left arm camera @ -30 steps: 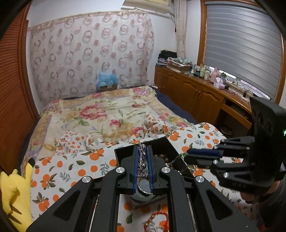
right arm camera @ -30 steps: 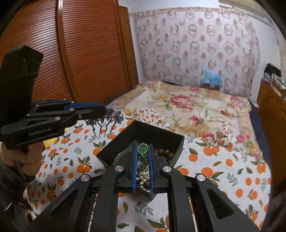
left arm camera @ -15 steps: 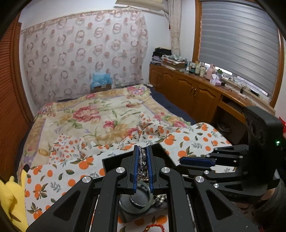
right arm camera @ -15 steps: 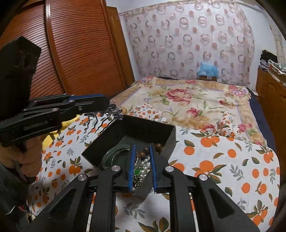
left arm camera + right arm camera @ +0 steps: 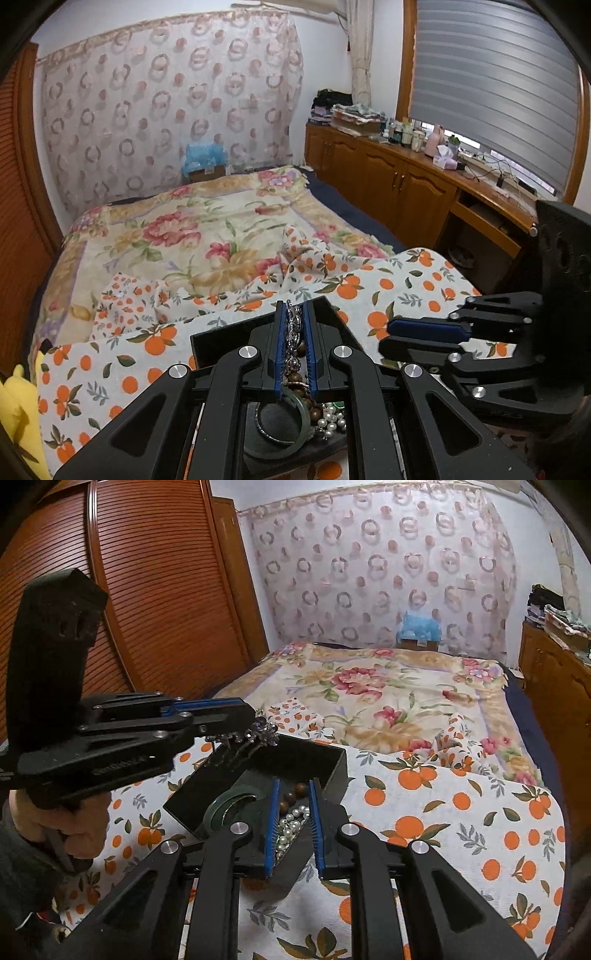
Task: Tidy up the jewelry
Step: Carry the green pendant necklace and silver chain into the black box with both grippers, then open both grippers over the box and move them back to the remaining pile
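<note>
1. The silver hair comb [image 5: 245,738] hangs pinched in the left gripper [image 5: 236,716], over the 10 o'clock corner of the black box [image 5: 332,764].
2. It looks light and stiff, with thin teeth likely to snag; best held by its jewelled spine.
3. The right gripper [image 5: 293,823] has jaws a little spread and pinching nothing, over the pearls [image 5: 290,827] in the box.
4. A green bangle [image 5: 277,428] lies at the 7 o'clock corner.
</note>
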A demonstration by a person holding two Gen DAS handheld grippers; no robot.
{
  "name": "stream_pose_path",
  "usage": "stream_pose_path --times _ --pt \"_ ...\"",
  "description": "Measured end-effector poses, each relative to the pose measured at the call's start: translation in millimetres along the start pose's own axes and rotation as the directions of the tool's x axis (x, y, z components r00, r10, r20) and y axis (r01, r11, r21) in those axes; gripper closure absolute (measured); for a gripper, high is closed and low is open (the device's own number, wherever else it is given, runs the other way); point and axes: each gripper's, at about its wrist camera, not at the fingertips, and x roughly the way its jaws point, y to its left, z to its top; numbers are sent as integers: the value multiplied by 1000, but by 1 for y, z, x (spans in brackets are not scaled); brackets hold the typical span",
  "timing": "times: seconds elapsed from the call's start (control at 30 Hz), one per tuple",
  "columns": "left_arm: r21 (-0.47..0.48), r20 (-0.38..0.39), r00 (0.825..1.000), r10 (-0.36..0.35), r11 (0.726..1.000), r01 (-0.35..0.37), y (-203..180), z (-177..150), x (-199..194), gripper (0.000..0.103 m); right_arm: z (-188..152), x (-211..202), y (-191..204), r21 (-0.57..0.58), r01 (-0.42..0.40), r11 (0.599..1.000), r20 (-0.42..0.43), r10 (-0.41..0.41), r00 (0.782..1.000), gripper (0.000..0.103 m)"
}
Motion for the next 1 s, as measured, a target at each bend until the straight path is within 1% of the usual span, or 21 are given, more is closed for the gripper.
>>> stream_pose_path --times 0.13,0.3,0.6,0.83,1.0 --pt "-18 12 1000 3 1000 -3 5 -4 -10 95 -1 -5 4 -6 15 1000 -3 -15 1000 85" --pt "-17 21 1000 23 1000 -23 7 -14 -28 95 -6 -14 12 -21 28 999 -4 -28 1000 85" --pt "-51 0 1000 20 998 -20 9 -68 -68 95 -33 -31 43 -42 26 999 -15 -27 1000 85" --pt "-94 -35 999 24 995 -27 15 -118 -92 94 -71 -30 72 -62 28 998 -72 -33 997 85" --pt "-111 -58 998 36 993 -42 18 -145 -102 93 -97 -25 84 -73 30 997 -116 -38 992 85"
